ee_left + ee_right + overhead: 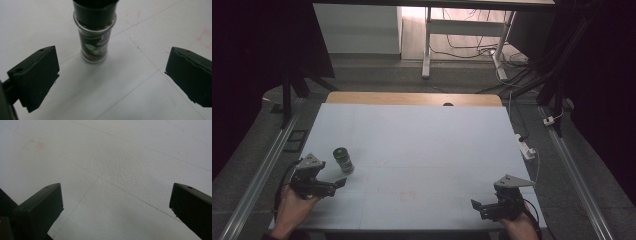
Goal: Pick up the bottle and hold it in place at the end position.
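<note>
Spice jar (344,160) stands upright on the white table (422,145) at its near-left side, untouched, so as far as I can judge nothing is done yet and any grasp or move is still ahead. Left gripper (335,185) sits just beside the jar on its near side, jaws spread wide; in the left gripper view the jar (94,30) is centred ahead of the gap, not yet between the jaws and touching neither. Right gripper (478,206) is well apart at the near-right, jaws also wide apart over bare table, holding nothing.
</note>
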`<act>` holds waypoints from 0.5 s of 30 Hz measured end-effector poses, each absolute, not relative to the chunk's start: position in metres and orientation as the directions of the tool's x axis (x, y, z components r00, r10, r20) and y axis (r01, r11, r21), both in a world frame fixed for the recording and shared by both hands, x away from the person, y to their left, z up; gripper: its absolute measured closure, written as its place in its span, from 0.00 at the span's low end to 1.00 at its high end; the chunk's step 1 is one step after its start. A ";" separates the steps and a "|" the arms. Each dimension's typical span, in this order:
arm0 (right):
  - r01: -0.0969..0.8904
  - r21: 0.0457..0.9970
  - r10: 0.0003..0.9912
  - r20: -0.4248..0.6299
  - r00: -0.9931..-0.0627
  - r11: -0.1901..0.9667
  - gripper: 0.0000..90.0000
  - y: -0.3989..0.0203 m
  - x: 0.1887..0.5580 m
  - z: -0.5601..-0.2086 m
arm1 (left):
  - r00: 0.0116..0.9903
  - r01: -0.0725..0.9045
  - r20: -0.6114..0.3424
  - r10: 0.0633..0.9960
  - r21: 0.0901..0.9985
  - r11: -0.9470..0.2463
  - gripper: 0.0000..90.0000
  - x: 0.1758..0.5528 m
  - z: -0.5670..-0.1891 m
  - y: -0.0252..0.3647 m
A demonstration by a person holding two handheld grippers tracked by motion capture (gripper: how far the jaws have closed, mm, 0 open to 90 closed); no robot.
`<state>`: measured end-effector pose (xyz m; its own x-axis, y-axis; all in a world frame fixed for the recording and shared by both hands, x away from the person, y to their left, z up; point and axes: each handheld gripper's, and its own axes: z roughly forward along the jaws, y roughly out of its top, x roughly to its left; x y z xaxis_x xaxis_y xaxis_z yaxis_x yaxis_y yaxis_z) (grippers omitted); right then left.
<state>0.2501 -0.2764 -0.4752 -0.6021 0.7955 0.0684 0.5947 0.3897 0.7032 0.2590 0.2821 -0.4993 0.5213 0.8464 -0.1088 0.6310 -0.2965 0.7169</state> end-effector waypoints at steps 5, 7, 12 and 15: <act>0.596 0.702 0.795 0.071 -0.603 0.390 0.00 -0.276 0.250 -0.475 | 0.530 0.628 -0.083 0.844 0.707 -0.325 0.00 0.270 -0.504 0.282; 0.596 0.701 0.795 0.070 -0.603 0.391 0.00 -0.276 0.250 -0.475 | 0.530 0.630 -0.073 0.845 0.700 -0.335 0.00 0.275 -0.506 0.282; 0.595 0.701 0.793 0.068 -0.605 0.393 0.00 -0.276 0.250 -0.475 | 0.540 0.636 -0.083 0.837 0.693 -0.341 0.00 0.288 -0.512 0.284; 0.595 0.701 0.793 0.068 -0.605 0.394 0.00 -0.276 0.250 -0.475 | 0.560 0.634 -0.088 0.824 0.686 -0.357 0.00 0.295 -0.515 0.284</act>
